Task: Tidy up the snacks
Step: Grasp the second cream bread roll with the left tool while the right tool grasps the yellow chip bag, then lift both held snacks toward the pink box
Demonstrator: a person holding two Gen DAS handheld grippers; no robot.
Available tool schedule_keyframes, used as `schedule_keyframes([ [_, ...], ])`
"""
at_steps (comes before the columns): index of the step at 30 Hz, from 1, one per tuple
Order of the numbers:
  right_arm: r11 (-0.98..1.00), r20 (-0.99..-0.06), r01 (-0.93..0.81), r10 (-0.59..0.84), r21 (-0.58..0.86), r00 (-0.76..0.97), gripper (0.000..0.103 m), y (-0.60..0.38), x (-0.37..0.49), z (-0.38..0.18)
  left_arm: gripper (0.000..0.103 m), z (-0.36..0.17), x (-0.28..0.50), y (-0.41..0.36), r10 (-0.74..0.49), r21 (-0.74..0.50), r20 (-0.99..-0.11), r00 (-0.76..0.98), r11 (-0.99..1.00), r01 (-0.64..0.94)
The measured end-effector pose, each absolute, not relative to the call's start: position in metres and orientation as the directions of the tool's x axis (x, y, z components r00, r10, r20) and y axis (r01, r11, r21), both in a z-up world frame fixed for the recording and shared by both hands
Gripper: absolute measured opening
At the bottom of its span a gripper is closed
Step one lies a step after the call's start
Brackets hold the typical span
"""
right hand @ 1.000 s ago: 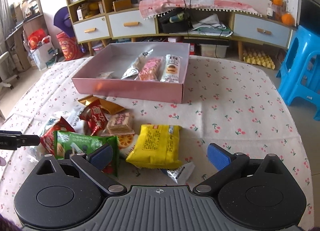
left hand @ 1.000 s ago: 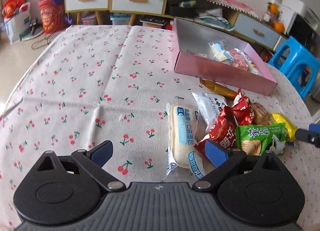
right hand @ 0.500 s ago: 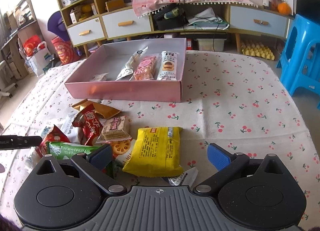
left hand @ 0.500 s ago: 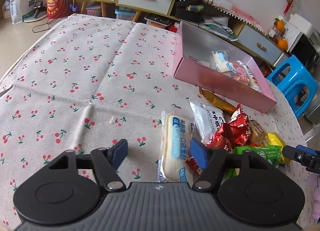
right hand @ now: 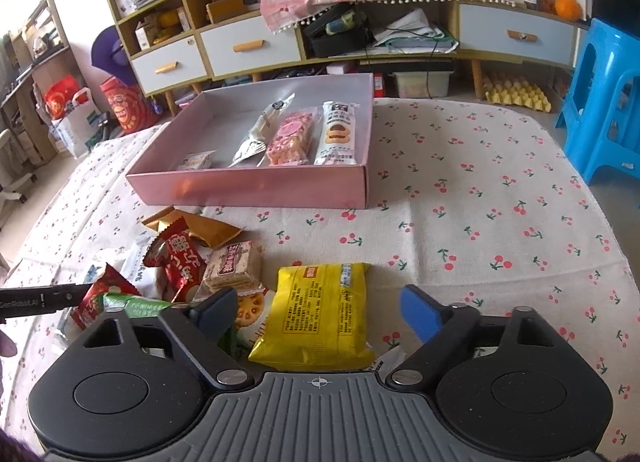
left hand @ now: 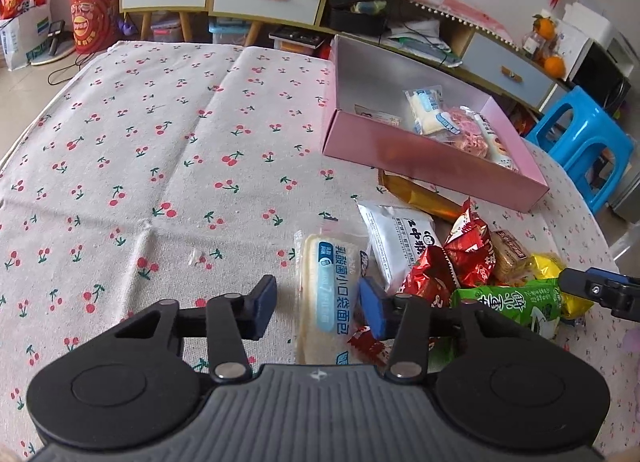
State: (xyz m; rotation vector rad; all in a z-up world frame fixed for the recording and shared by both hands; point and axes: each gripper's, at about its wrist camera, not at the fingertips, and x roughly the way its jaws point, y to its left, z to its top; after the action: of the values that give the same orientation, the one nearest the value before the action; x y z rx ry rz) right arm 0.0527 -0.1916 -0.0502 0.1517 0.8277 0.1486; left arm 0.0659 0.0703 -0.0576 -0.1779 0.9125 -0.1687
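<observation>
Since a second ago both claws have been closing. Left claw (left hand: 318, 304) now narrow, straddling the bread packet (left hand: 326, 294) on the table (left hand: 160, 141), pads not yet pressing. Right claw (right hand: 316, 312) wide around the yellow packet (right hand: 320, 314), not gripping. Pink box (right hand: 256, 191) holds four wrapped snacks. Bread packet: pale loaf, clear wrapper, blue label

free: tabletop (left hand: 160, 149) left of snack heap (left hand: 460, 262), bare | blocked: pink box (right hand: 256, 189) stands behind heap | right: tabletop open beside yellow packet (right hand: 320, 314)
</observation>
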Motion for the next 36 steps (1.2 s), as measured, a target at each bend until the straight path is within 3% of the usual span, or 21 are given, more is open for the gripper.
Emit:
schedule_keyframes([
  [5, 0.973, -0.72, -0.1, 0.221, 0.208, 0.658, 0.067, -0.189, 0.055, -0.05, 0.035, -0.057, 0.068, 0.066, -0.228, -0.212, -0.774, 0.591, 0.972, 0.097],
  [11, 0.972, -0.728, -0.108, 0.228, 0.208, 0.647, 0.055, -0.188, 0.056, -0.051, 0.034, -0.057, 0.071, 0.067, -0.244, -0.231, -0.783, 0.572, 0.968, 0.097],
  [25, 0.971, -0.745, -0.116, 0.236, 0.211, 0.624, 0.054, -0.19, 0.061, -0.053, 0.027, -0.055, 0.078, 0.07, -0.265, -0.244, -0.805, 0.531, 0.963, 0.111],
  [36, 0.967, -0.75, -0.1, 0.244, 0.233, 0.614, 0.046, -0.193, 0.064, -0.047, 0.02, -0.049, 0.079, 0.073, -0.269, -0.266, -0.804, 0.531, 0.96, 0.084],
])
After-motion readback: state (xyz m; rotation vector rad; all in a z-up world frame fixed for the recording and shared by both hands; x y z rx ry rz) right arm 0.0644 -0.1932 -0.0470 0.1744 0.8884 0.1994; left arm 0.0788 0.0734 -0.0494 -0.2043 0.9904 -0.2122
